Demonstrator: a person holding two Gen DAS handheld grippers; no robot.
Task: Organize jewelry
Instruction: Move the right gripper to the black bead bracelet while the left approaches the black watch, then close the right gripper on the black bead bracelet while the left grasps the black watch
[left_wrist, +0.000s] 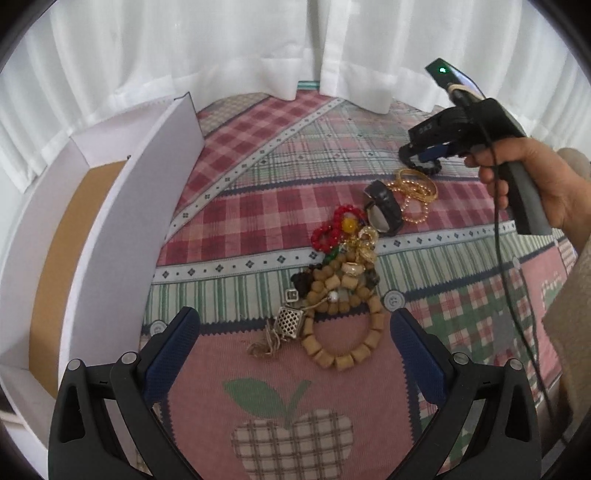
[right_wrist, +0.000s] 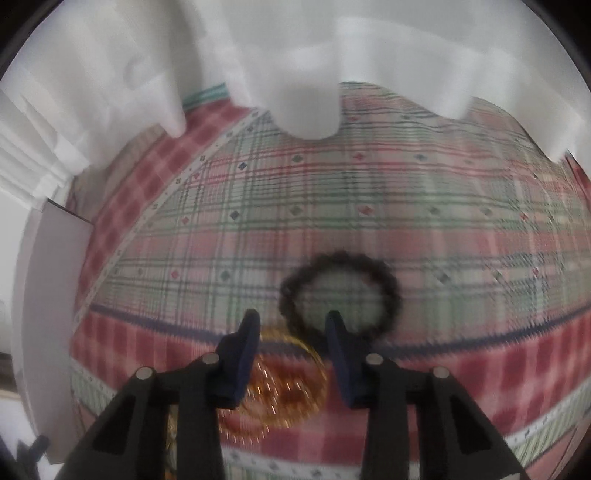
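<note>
A heap of jewelry lies on the plaid cloth (left_wrist: 280, 155). It holds a wooden bead bracelet (left_wrist: 373, 332), a red bead bracelet (left_wrist: 325, 236), a black band (left_wrist: 388, 206) and gold bangles (left_wrist: 417, 188). My left gripper (left_wrist: 295, 336) hovers open just short of the wooden bracelet, holding nothing. A hand (left_wrist: 535, 181) holds my right gripper (left_wrist: 424, 157) over a black bead bracelet (left_wrist: 430, 170). In the blurred right wrist view, the right gripper (right_wrist: 293, 325) stands partly apart. The near arc of the black bead bracelet (right_wrist: 384, 277) lies between its fingers, and no pad visibly presses on it. The gold bangles (right_wrist: 291, 391) sit under it.
A white box (left_wrist: 122, 229) with a brown cardboard floor (left_wrist: 55, 258) stands open at the left, its wall beside the heap. White curtains (left_wrist: 258, 48) hang along the far edge of the cloth. A black cable (left_wrist: 517, 295) trails from the right gripper's handle.
</note>
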